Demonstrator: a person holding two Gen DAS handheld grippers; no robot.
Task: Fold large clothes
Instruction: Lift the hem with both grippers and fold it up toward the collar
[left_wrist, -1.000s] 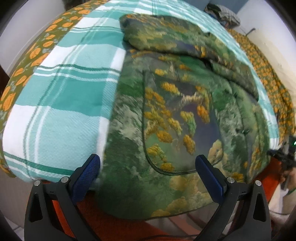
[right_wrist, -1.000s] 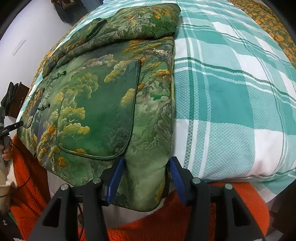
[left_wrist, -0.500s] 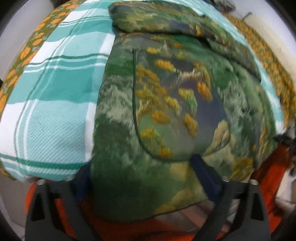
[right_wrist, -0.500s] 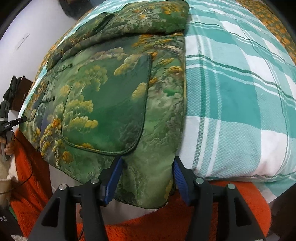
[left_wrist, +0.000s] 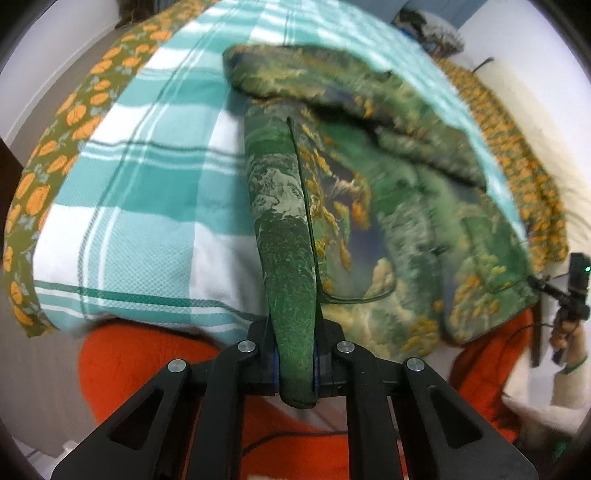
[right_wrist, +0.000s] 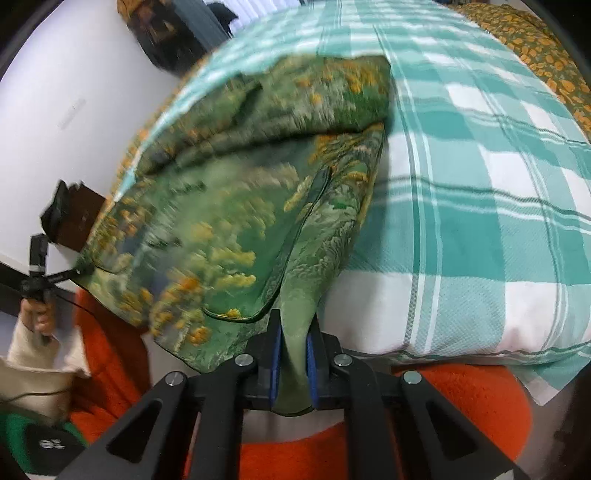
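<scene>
A bed (left_wrist: 147, 206) under a teal-checked cover carries the green jacket (left_wrist: 406, 221). Left gripper (left_wrist: 295, 363) and right gripper (right_wrist: 293, 365), jaws apart a second ago, now clamp its near hem; lifting can begin.

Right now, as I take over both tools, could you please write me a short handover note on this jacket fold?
Left tool: shut on the near hem of the green jacket, at its left corner.
Right tool: shut on the same hem, at the right corner.
The jacket lies on the checked blanket; its near edge hangs over the front of the bed.
Done: both corners gripped, sleeves already folded across the top.
Left: probably carry the hem up toward the collar, lay it flat, release.
</scene>
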